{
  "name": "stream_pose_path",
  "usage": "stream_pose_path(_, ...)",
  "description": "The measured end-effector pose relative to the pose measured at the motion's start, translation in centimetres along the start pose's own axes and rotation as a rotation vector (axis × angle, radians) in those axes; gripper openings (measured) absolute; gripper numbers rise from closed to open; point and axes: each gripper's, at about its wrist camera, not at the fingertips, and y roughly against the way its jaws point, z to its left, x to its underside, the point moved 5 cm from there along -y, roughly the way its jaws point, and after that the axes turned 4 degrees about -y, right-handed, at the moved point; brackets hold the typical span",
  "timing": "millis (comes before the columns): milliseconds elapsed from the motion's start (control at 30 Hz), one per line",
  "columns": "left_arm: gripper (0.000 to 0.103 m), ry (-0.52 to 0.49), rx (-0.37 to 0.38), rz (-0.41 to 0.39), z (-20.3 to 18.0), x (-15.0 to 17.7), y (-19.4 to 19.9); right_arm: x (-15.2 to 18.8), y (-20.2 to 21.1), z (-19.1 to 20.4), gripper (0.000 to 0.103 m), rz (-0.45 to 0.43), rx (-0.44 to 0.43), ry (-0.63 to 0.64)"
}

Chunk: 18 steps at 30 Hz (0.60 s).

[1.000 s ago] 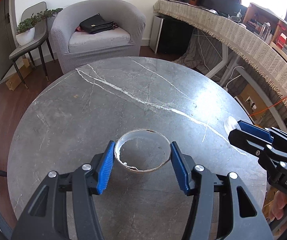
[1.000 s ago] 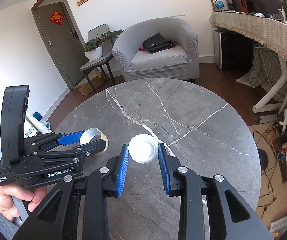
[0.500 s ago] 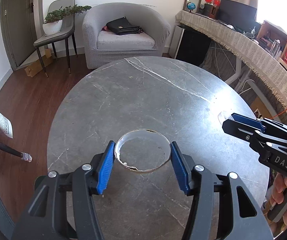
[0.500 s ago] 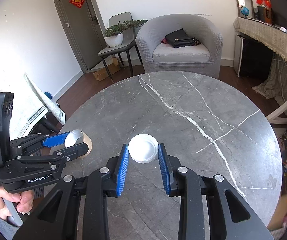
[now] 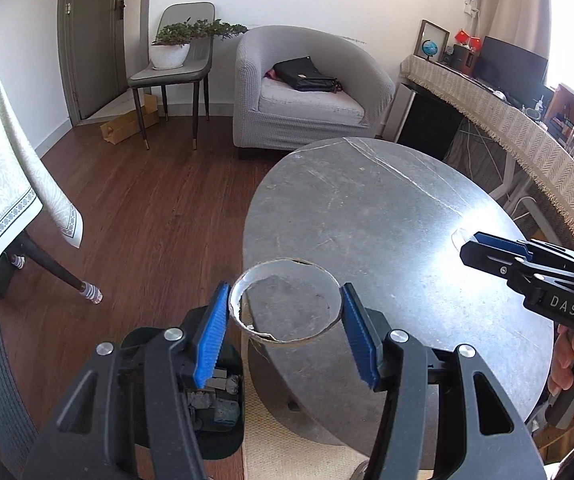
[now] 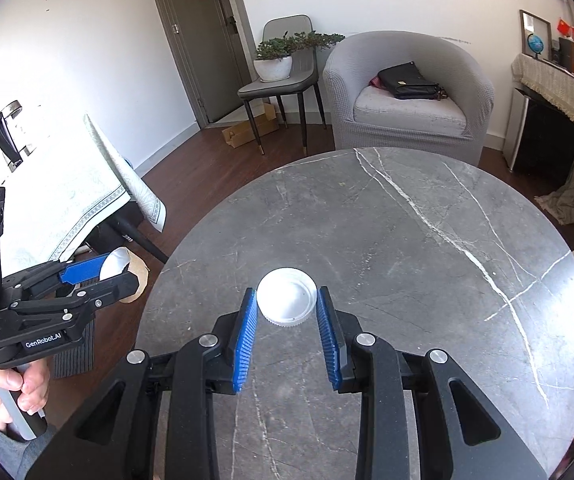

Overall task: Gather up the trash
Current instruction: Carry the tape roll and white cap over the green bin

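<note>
My left gripper (image 5: 285,292) is shut on a torn paper cup (image 5: 287,262), its open mouth facing the camera, held over the left edge of the round grey marble table (image 5: 387,220). Below it on the floor stands a black trash bin (image 5: 147,336) with scraps inside. My right gripper (image 6: 285,294) is shut on a white plastic lid (image 6: 285,298) above the table (image 6: 367,220). In the right wrist view the left gripper (image 6: 99,270) with the cup (image 6: 117,260) hangs off the table's left side. In the left wrist view the right gripper (image 5: 475,240) shows at the right.
A grey armchair (image 5: 307,92) with a black bag stands behind the table. A chair with a potted plant (image 5: 171,48) is by the door. A cloth-covered table (image 5: 3,184) stands at the left, a long desk (image 5: 507,120) at the right. Wooden floor lies between.
Both grippers have swung left across the table with their loads. The left one now hangs past the table's left edge, and the black bin has come into view beneath it.
</note>
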Motion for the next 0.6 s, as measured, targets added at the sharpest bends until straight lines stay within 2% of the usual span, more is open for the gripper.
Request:
stream_pose_path(200, 0.058, 0.039, -0.069, 0.030, 4.9, 2.6, -0.3, 0.2, -0.7, 4.4, 0.030, 0.018, -0.051, 0.058)
stream_pose_path(333, 0.058, 0.061, -0.071, 0.033, 7.2, 3.5, -0.2, 0.2, -1.0, 6.7, 0.030, 0.030, -0.052, 0.104)
stream_pose_path(600, 0.058, 0.095, -0.094, 0.123, 10.0, 6.1, -2.9, -1.0, -1.9, 9.7, 0.030, 0.029, -0.067, 0.141)
